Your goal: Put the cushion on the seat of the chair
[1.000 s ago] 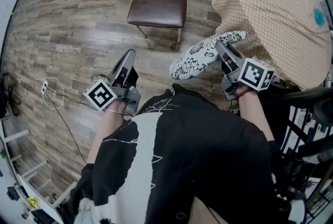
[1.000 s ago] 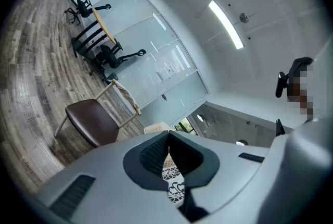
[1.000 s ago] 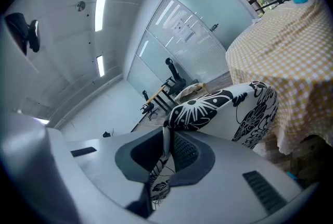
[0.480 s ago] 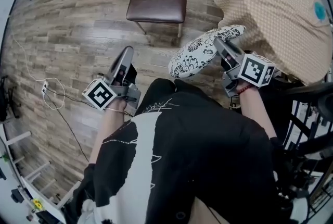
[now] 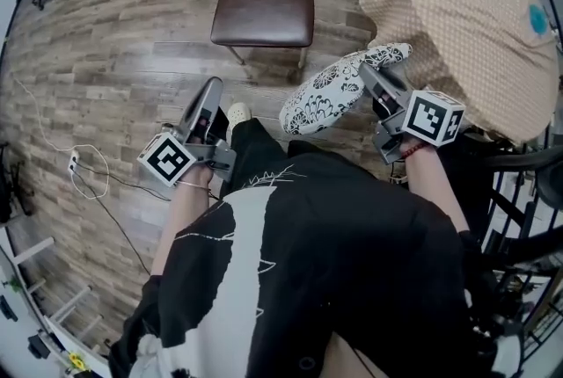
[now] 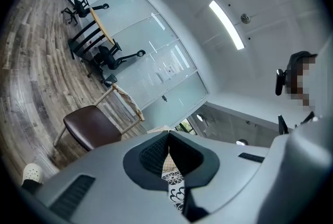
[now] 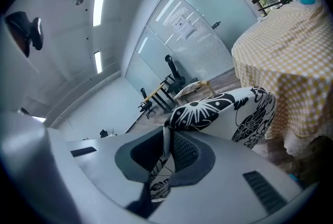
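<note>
The chair (image 5: 264,10) with a brown padded seat and pale wooden legs stands on the wood floor ahead of me; it also shows at the left of the left gripper view as the chair (image 6: 91,126). A black-and-white floral cushion (image 5: 332,92) hangs in the air to the right of and nearer than the chair. My right gripper (image 5: 366,74) is shut on its edge; in the right gripper view the cushion (image 7: 221,111) bulges beyond the pinching jaws. My left gripper (image 5: 212,89) points at the chair, jaws together, holding nothing.
A round table under a yellow checked cloth (image 5: 466,25) stands close on the right, beside the cushion. My white shoe (image 5: 237,112) is on the floor next to the left gripper. A cable (image 5: 88,165) lies at the left. Black railings (image 5: 528,218) stand at the right.
My leg and white shoe have stepped forward into view beside the left gripper. Both grippers stay about where they were, and the cushion is still pinched.
</note>
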